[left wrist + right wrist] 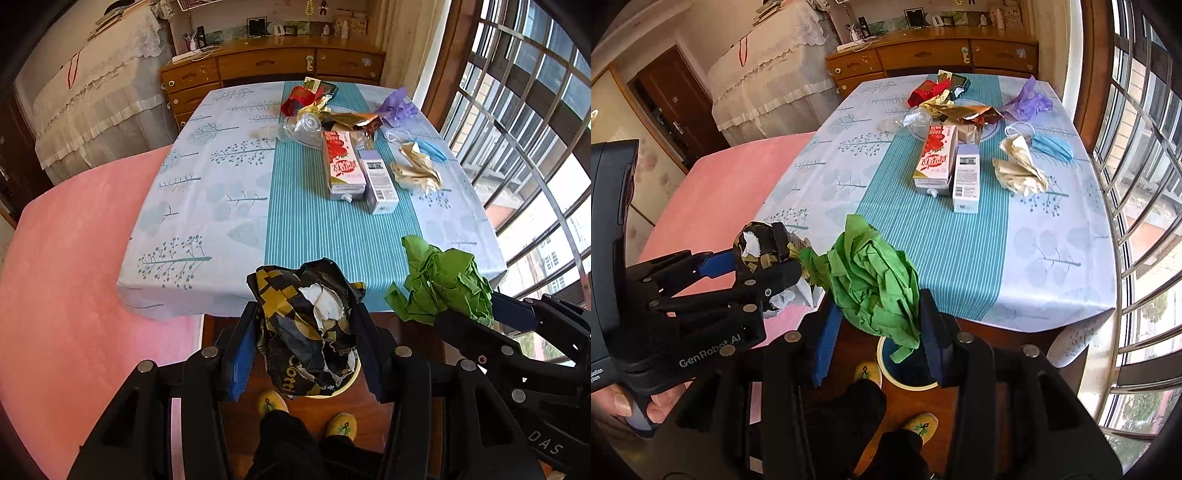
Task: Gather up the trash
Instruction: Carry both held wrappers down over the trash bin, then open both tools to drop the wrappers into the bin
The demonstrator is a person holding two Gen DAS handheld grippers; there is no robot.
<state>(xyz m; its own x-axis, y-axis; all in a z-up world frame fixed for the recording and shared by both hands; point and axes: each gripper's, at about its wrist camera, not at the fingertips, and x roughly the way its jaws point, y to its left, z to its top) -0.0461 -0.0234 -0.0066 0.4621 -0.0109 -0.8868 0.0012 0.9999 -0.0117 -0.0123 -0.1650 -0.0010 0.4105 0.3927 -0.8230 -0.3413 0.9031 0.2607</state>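
The left gripper squeezes a crumpled black-and-yellow wrapper and the right gripper squeezes crumpled green paper, both above the round bin, ready to drop.

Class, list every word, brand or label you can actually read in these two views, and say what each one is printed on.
"GenRobot.AI": body of the left gripper.
"DAS": body of the right gripper.
"Cotti", cut off: black and yellow wrapper.
Pink carton and white box: print too blurred to read.

A home: clothed dining table, wooden sideboard with keepsakes, barred window.
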